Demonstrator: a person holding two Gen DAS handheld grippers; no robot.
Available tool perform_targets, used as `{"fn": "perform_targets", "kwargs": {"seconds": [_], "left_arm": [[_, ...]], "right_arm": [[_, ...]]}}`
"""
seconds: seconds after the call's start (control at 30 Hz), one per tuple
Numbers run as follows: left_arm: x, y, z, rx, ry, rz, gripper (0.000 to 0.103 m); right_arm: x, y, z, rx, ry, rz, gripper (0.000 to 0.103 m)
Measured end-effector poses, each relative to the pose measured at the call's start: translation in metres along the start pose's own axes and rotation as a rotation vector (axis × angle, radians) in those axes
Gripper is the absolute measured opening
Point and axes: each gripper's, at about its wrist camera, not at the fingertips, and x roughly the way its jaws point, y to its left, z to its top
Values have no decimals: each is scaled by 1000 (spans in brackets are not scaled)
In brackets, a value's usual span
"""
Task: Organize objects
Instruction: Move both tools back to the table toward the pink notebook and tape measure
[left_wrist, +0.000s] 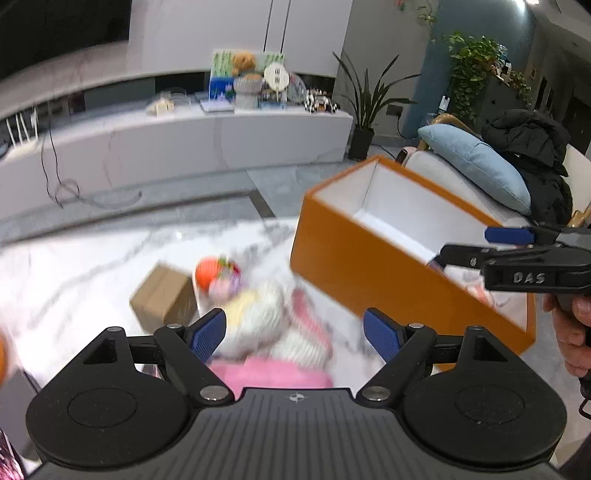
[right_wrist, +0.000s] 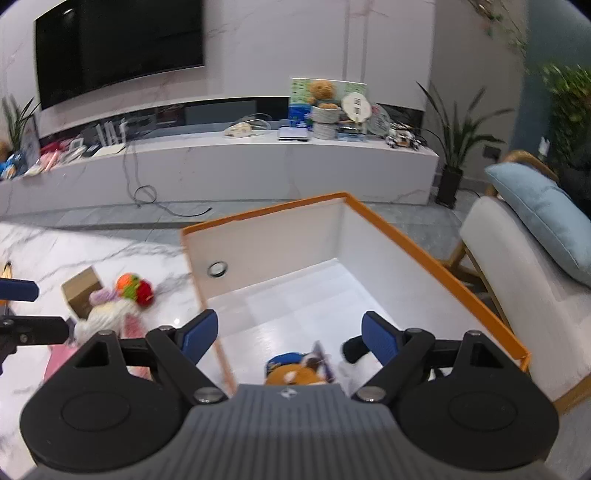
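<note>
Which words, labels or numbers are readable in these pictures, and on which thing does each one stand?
"DAS": raised letters on the black body of the right tongs, seen in the left wrist view.
Round white sign on the TV shelf: dark marks, too small to read.
Blue box beside it: print too blurred to read.
Small cross-shaped logo on each camera housing: a mark, no letters.
Orange box and cardboard box: no text visible.

Television (right_wrist: 118, 48), potted plant (right_wrist: 456, 147), blue cushion (right_wrist: 543, 218) behind.

Open orange box (right_wrist: 424, 251) with white inside, upright on marble table, blurred plush toy (left_wrist: 258, 317) just beside
</note>
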Motion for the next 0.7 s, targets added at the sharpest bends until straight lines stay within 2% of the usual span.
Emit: {"fn": "perform_targets", "kwargs": {"seconds": [0.2,0.33,0.5,0.57,0.7], "left_arm": [[5,29,-22,-45,26,-15,97],[-6,47,-30,-87,18,-58,97],[-12,69,-47,-139,60,-27,97],[-16,74,-53,-157,67,-19,97],[-17,74,-63,-155,87,-31,97]], "right_arm": [[-15,41,-9,-70,-56,81,86],[-16,63,-20,-65,-34,169,86],[-4,89,-41,-101,26,245,86],[5,94,-47,-67,73,294,86],[25,90,-58,109,146,451,86]]}}
